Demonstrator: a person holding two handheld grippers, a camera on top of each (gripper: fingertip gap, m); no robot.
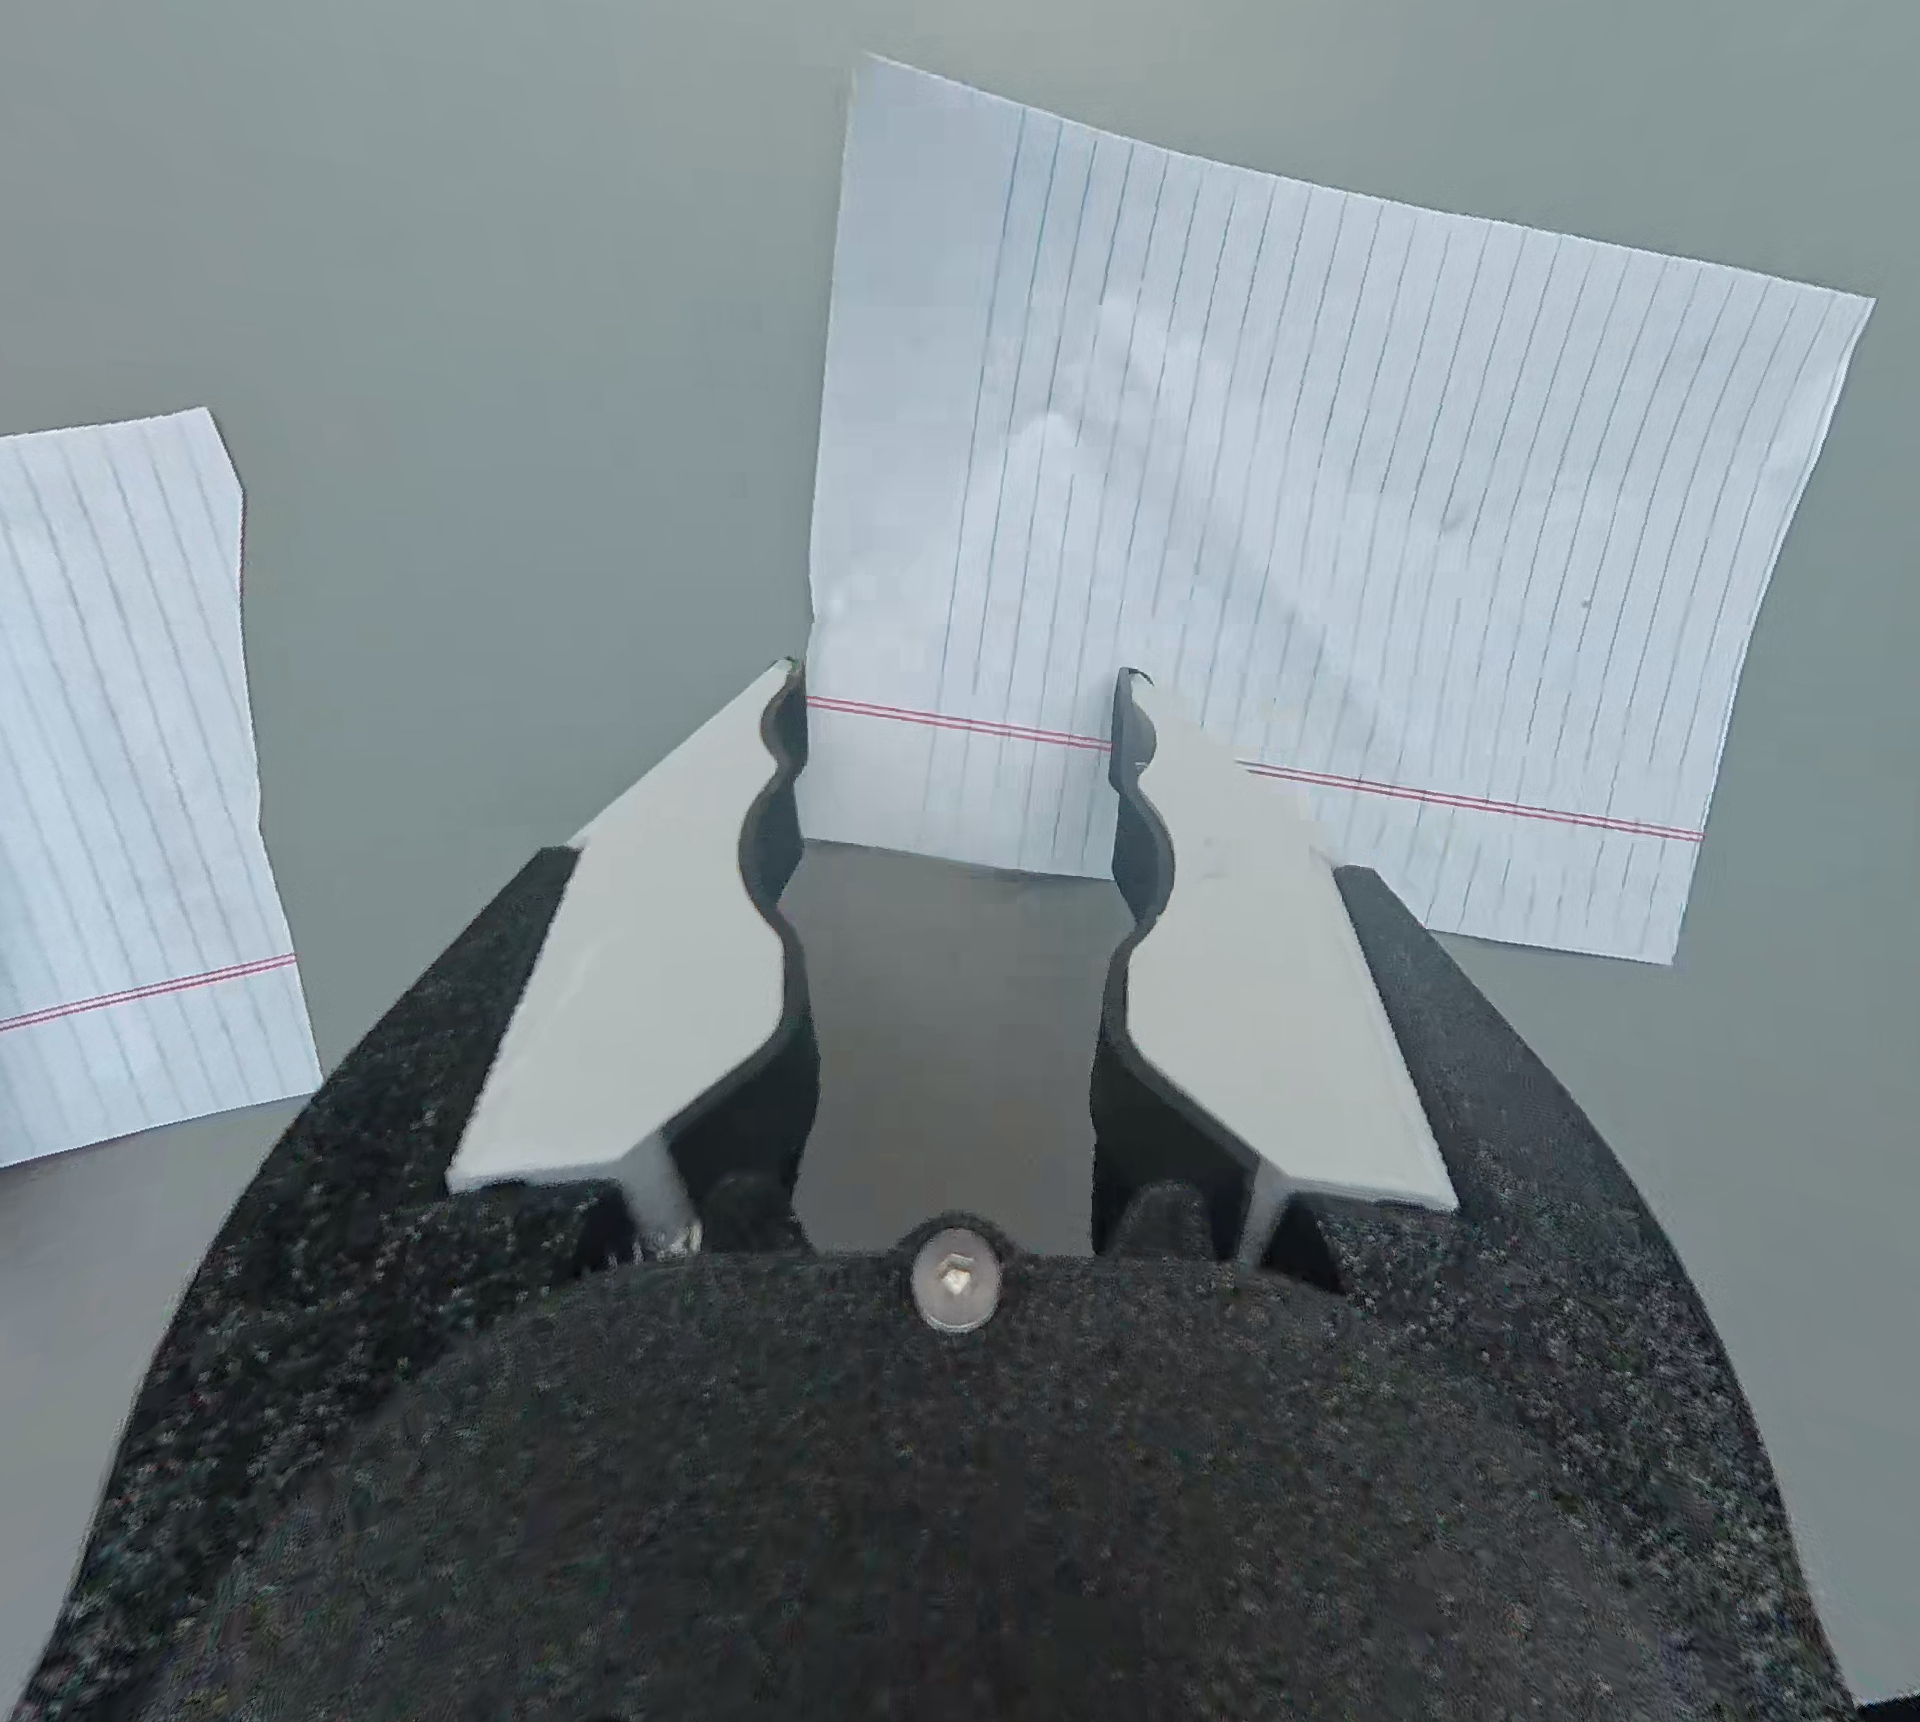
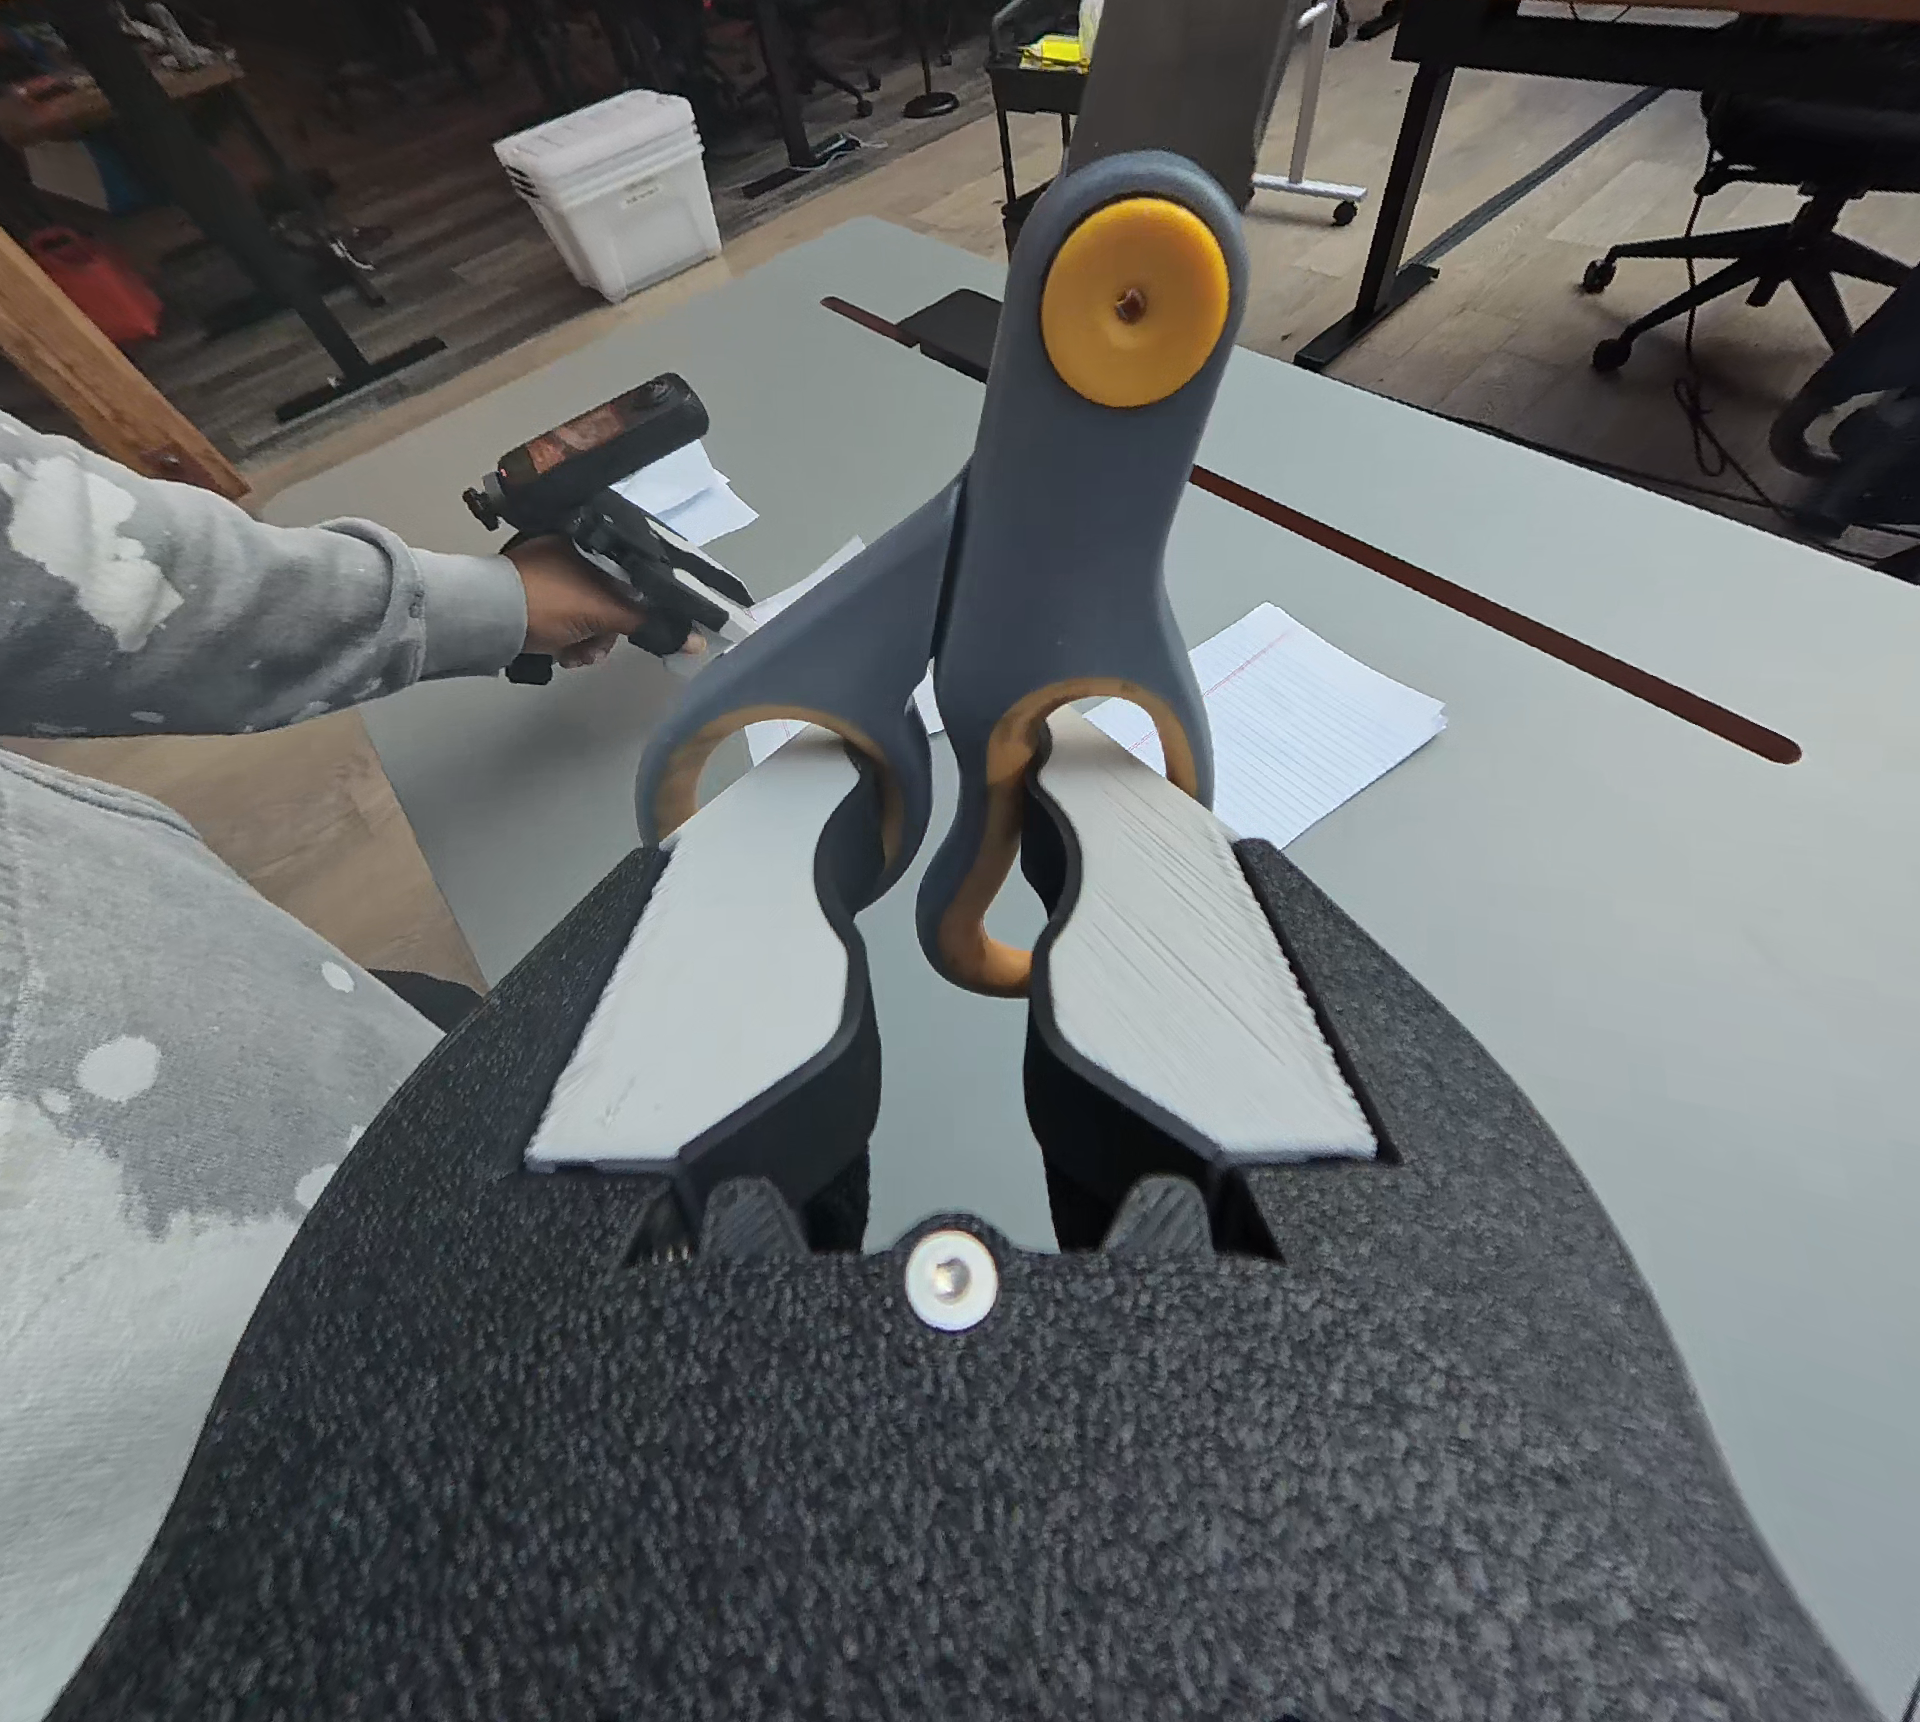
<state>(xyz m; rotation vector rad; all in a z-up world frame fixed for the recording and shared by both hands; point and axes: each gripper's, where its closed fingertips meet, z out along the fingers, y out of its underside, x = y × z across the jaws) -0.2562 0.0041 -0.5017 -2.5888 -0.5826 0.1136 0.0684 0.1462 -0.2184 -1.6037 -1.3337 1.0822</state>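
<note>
Your grey tabletop [image 1: 416, 218] fills the left wrist view, with one lined paper sheet [image 1: 1351, 477] lying flat at centre right and a second paper piece [image 1: 125, 789] at the left edge. Your left gripper [image 1: 961, 685] hangs just over the near edge of the centre sheet, its fingers apart and holding nothing. In the right wrist view your right gripper [image 2: 961, 779] has its fingers threaded through the handle loops of the grey and orange scissors [image 2: 1081, 529], spreading them outward in mid-frame, above a paper stack [image 2: 1309, 716] at centre right.
</note>
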